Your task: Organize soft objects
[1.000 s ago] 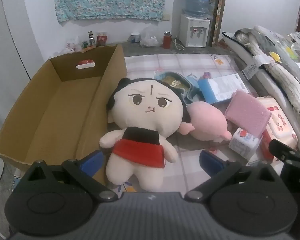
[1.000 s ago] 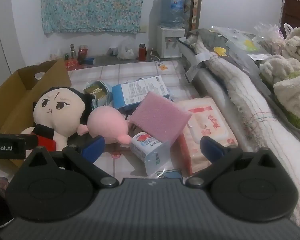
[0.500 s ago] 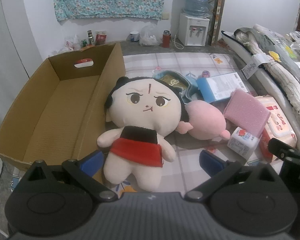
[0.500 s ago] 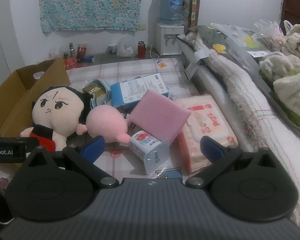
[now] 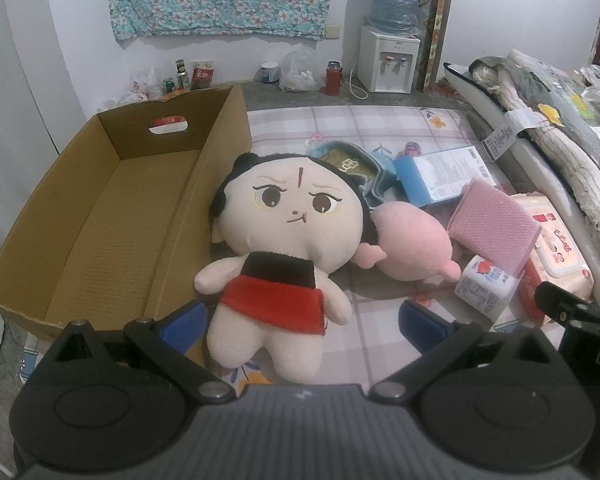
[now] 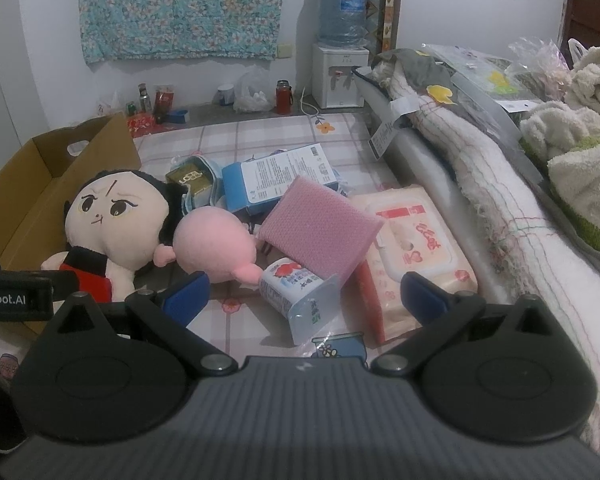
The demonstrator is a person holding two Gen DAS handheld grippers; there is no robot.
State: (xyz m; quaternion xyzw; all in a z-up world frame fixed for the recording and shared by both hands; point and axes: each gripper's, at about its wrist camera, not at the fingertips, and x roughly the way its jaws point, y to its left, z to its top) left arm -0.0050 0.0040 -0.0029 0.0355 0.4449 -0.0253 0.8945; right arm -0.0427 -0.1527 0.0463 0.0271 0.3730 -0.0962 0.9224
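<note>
Blue-padded fingers of the left gripper (image 5: 300,326) are spread wide and hold nothing; they frame the legs of the plush doll (image 5: 284,248), which lies face up on the checked mat (image 5: 340,128), its left side pressed against the wall of the cardboard box (image 5: 100,216). The right gripper (image 6: 302,294) is likewise wide open and empty, hanging over a small tissue pack (image 6: 296,286) near the front of the pile.

Nothing soft lies in the box yet, so the sorting looks to be at its very start — the step in hand seems to be the approach to a first pick, most likely the doll by the left gripper. That move would call for lowering the fingers around the red skirt or the torso, closing on the stuffing, lifting clear of the box wall and swinging left to drop it inside.

Just beyond the doll's head sits a pink round plush (image 5: 412,244), touching the doll's ear, and a pink sponge (image 6: 320,232) leans on the tissue pack and on a wet-wipes packet (image 6: 416,248). Farther back lie a blue carton (image 6: 276,180) and a small pouch (image 6: 192,180) — harder things, probably to be left where they are.
</note>
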